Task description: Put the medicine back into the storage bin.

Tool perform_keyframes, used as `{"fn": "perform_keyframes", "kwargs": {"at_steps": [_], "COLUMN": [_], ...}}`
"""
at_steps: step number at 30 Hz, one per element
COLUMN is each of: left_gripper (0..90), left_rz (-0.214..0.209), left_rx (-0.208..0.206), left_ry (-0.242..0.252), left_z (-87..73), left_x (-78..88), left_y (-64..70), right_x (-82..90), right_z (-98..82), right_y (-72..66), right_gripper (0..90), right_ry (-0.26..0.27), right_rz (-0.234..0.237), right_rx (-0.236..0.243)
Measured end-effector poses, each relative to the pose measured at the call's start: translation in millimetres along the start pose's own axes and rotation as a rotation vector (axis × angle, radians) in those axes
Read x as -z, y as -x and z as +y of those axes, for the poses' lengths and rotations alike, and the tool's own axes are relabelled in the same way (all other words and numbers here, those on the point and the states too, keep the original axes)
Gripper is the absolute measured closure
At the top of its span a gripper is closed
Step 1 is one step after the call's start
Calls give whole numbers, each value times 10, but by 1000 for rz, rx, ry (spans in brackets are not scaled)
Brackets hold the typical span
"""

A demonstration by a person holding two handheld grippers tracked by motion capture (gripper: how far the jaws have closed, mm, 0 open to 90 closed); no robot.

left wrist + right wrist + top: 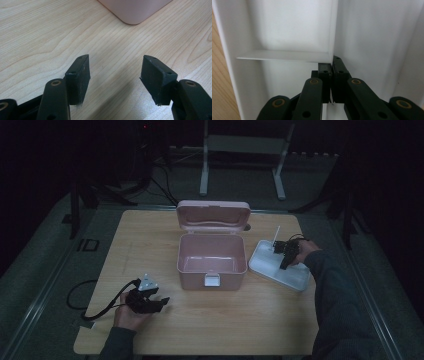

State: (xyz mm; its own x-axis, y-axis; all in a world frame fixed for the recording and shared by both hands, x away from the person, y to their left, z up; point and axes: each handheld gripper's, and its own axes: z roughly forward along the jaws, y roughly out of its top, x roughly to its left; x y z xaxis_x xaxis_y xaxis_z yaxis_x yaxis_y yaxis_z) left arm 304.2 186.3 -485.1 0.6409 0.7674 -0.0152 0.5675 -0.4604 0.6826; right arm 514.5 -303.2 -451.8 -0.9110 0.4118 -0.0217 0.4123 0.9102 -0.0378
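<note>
High view: pink box is sat mid-worktop, lid flipped up; white tray is parked right beside it.
Left gripper view: left claw is spread wide, nothing gripped.
Right gripper view: right claw is clamped on the tray's divider.

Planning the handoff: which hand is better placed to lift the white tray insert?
Right. The right gripper is already shut on the white tray's divider; the left gripper is open over bare table.
</note>
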Motion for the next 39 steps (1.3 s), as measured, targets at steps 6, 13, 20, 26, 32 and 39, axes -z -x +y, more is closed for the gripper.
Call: {"fn": "perform_keyframes", "kwargs": {"at_steps": [6, 13, 20, 26, 32, 39], "left_gripper": [401, 401, 401, 401, 401, 401], "left_rz": [3, 5, 5, 4, 5, 2], "left_rx": [-1, 1, 2, 0, 1, 1], "left_ry": [1, 2, 3, 1, 3, 0], "left_z": [-2, -4, -4, -4, -3, -4], "left_x": [6, 10, 10, 8, 17, 1], "left_y": [-2, -3, -2, -3, -5, 1], "right_x": [2, 19, 130, 361, 661, 989], "right_z": [19, -23, -108, -187, -217, -171], "right_y": [-27, -83, -121, -204, -297, -447], "right_gripper": [889, 891, 891, 891, 890, 891], "right_ry": [8, 8, 8, 2, 12, 1], "right_rz": [-18, -9, -1, 7, -3, -19], "right_rx": [16, 47, 68, 103, 138, 194]}}
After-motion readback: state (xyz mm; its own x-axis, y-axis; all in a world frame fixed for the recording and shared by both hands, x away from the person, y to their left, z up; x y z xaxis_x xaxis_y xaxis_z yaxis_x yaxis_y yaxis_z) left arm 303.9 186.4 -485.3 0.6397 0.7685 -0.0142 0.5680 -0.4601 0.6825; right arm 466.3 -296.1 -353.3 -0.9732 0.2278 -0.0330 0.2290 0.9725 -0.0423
